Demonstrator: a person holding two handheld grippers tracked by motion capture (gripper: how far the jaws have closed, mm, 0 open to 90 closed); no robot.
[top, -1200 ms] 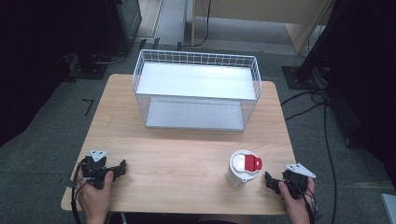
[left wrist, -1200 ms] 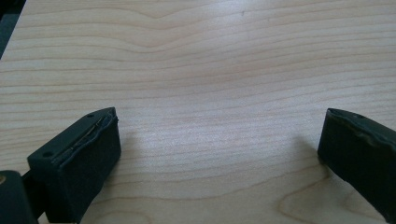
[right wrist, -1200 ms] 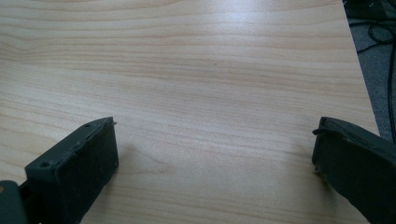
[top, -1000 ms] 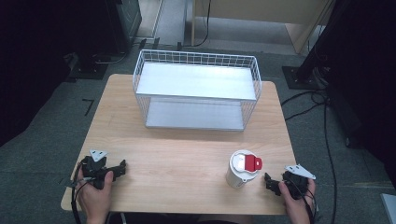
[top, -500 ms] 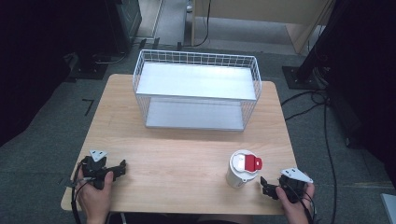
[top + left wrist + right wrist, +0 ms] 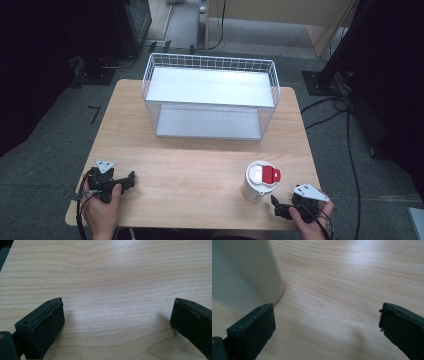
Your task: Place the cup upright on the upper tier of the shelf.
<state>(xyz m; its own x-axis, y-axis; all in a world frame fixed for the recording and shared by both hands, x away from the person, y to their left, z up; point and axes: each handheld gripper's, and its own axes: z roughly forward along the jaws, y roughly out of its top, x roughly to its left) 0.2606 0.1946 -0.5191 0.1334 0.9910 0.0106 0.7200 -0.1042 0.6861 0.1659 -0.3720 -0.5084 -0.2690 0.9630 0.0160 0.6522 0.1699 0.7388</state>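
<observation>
1. Right hand-held gripper (image 6: 281, 208): jaws wide apart, low on the desk (image 6: 200, 165), just beside the white cup (image 6: 259, 181), probably lined up to grasp.
2. Left hand-held gripper (image 6: 125, 181): also open, resting idle near the front-left edge.
3. Wire basket (image 6: 210, 102): far side, open front toward the cup, likely its destination.

One cup (image 6: 258, 181) (red-tabbed lid), one wire basket (image 6: 210, 97), one table (image 6: 200, 165), two claws.
</observation>
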